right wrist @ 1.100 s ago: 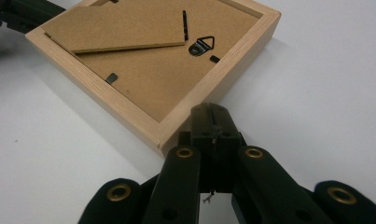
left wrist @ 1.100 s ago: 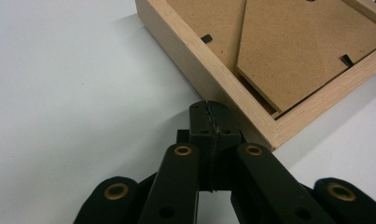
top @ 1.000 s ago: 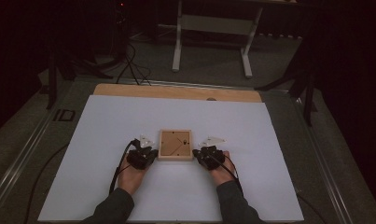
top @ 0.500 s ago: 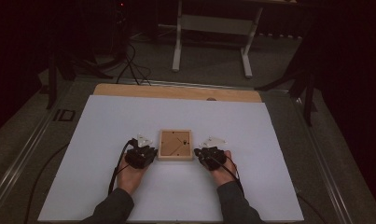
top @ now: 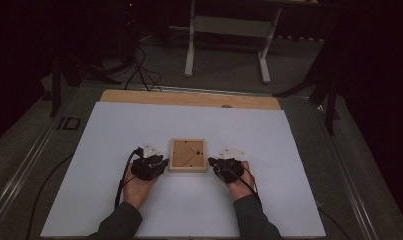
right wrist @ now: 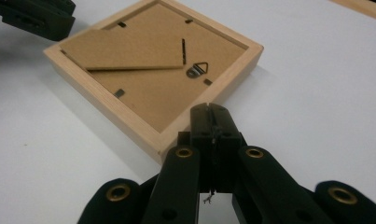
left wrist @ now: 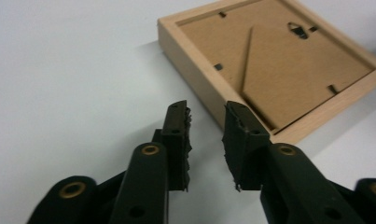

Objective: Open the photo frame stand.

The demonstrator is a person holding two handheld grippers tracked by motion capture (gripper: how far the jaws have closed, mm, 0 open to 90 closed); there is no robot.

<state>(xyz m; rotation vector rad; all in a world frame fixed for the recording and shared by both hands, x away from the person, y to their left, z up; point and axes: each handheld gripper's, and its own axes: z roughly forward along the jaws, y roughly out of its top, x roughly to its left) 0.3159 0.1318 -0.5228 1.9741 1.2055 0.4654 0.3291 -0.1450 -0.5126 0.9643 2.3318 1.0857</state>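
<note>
Lying back-up on the white sheet [top: 189,210] that covers the worktop, nearer its front edge than its far one and about midway between the side edges, a square wooden picture frame [top: 188,155] holds a brown backing board inside its pale rim. In the high view the left gripper [top: 157,161] sits just beside the frame's left edge and the right gripper [top: 215,162] just beside its right edge, each held in a hand that comes in from the front edge. Compared with a second ago, the frame lies in the same place and both hands have barely shifted. A strip of bare wood [top: 189,99] shows along the worktop's far edge, and a white stand [top: 229,30] is on the floor beyond it.

In the left gripper view, the jaws have just been opening and stand apart with nothing between them, their tips close to the frame's near side. The backing board [left wrist: 279,60] carries a folded stand leg, small metal tabs and a hanger [left wrist: 297,30].

In the right gripper view, the jaws are pressed together on nothing, their tips just short of the frame's near corner [right wrist: 157,149]. The left gripper [right wrist: 34,16] shows beyond the frame's far corner.
</note>
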